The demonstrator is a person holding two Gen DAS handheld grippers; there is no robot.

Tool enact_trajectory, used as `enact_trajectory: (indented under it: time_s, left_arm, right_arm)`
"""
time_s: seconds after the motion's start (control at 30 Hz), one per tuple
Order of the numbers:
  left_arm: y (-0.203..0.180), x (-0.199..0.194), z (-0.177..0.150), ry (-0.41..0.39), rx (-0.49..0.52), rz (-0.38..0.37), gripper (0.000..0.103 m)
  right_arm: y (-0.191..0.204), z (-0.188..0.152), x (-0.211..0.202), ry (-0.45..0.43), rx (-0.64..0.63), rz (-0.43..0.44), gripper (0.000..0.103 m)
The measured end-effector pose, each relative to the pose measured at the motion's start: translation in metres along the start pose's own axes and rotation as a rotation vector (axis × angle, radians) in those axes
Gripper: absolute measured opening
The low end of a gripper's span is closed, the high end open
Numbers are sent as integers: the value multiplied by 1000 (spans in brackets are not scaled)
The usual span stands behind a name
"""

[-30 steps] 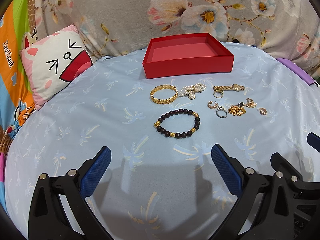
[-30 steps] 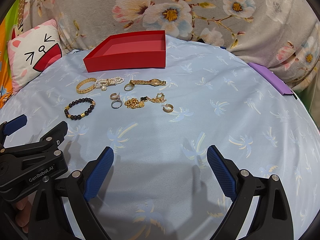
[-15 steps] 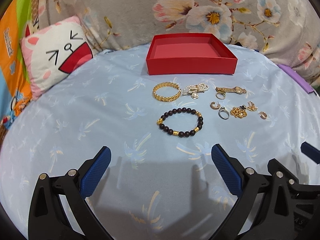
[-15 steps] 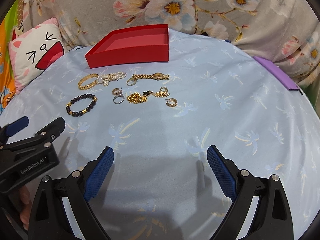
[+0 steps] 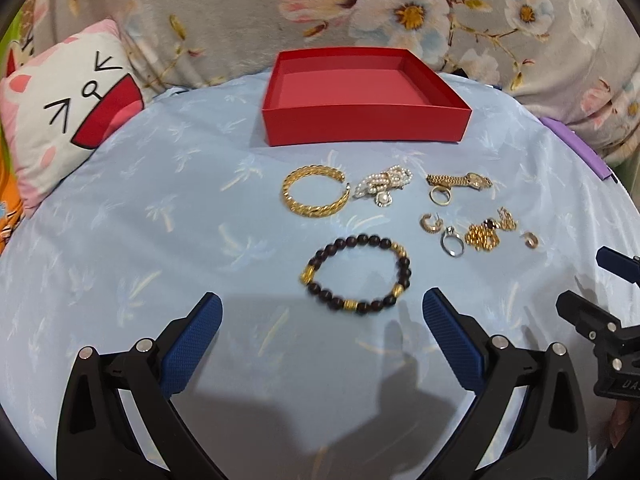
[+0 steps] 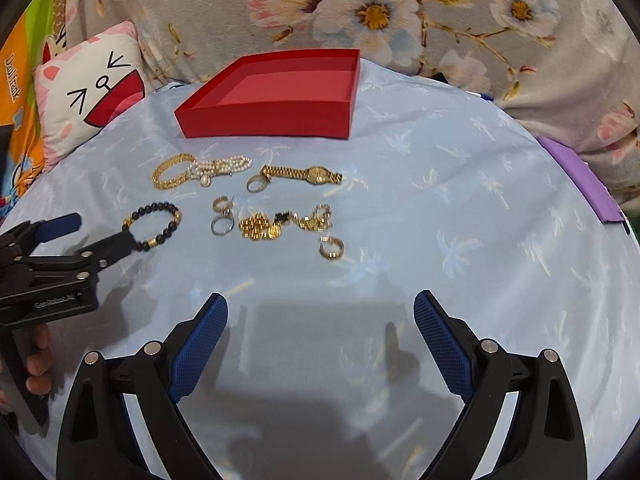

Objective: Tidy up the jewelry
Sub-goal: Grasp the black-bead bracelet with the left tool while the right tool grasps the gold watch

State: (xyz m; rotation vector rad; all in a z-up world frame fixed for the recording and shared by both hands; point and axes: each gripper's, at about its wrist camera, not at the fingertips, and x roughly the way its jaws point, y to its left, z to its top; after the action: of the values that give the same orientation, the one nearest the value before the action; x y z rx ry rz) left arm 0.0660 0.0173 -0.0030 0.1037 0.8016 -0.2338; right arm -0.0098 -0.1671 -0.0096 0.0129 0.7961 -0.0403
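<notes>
An empty red box (image 5: pixel 366 134) (image 6: pixel 264 122) stands at the back of the blue cloth. In front of it lie a gold bangle (image 5: pixel 314 196), a pearl bracelet (image 5: pixel 384 186), a gold watch (image 5: pixel 460 181) (image 6: pixel 304 174), several rings and earrings, a gold chain (image 6: pixel 280 222) and a dark bead bracelet (image 5: pixel 358 276) (image 6: pixel 154 226). My left gripper (image 5: pixel 322 320) is open and empty, just short of the bead bracelet. My right gripper (image 6: pixel 320 320) is open and empty, below a gold hoop earring (image 6: pixel 331 248).
A cat-face pillow (image 5: pixel 60 120) lies at the left edge. A floral blanket (image 6: pixel 400 12) rises behind the box. A purple strip (image 6: pixel 580 184) lies at the right edge of the cloth.
Both grippers have moved forward toward the jewelry. The left one has closed in on the bead bracelet. Both stay open.
</notes>
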Motion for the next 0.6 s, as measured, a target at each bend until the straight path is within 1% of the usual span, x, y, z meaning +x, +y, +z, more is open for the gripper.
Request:
enact_trajectory:
  time_s: [0.1, 0.17, 0.23, 0.27, 0.3, 0.33, 0.37, 0.4, 0.47, 0.53, 0.6]
  left_arm:
    - [3, 10, 12, -7, -14, 9, 97]
    - [6, 16, 17, -8, -17, 14, 92]
    - [8, 24, 18, 23, -13, 6, 80]
    - [8, 29, 17, 44, -8, -3, 77]
    - [7, 35, 15, 71, -3, -11, 69]
    - [6, 34, 14, 66, 8, -4, 67]
    - [5, 33, 15, 59, 12, -16, 64]
    - [4, 33, 16, 60, 20, -24, 57]
    - [0, 35, 16, 60, 37, -10, 53]
    - [-1, 34, 16, 54, 39, -19, 32]
    - [1, 34, 17, 50, 29, -37, 22]
  right_arm:
    - [-2, 9, 4, -7, -7, -3, 92]
    - [-3, 14, 6, -13, -17, -10, 92]
    - [-4, 18, 8, -15, -21, -10, 92]
    - [-4, 20, 10, -14, -23, -7, 92]
    - [-4, 23, 12, -12, -23, -2, 92]
    - [-5, 26, 15, -7, -20, 6, 92]
    - [-7, 28, 17, -3, -14, 13, 91]
    - [-8, 32, 20, 0, -6, 21, 91]
    - [-11, 41, 27, 5, 5, 34, 85]
    - [-12, 49, 33, 0, 1, 32, 81]
    - [-11, 57, 44, 4, -21, 36, 76]
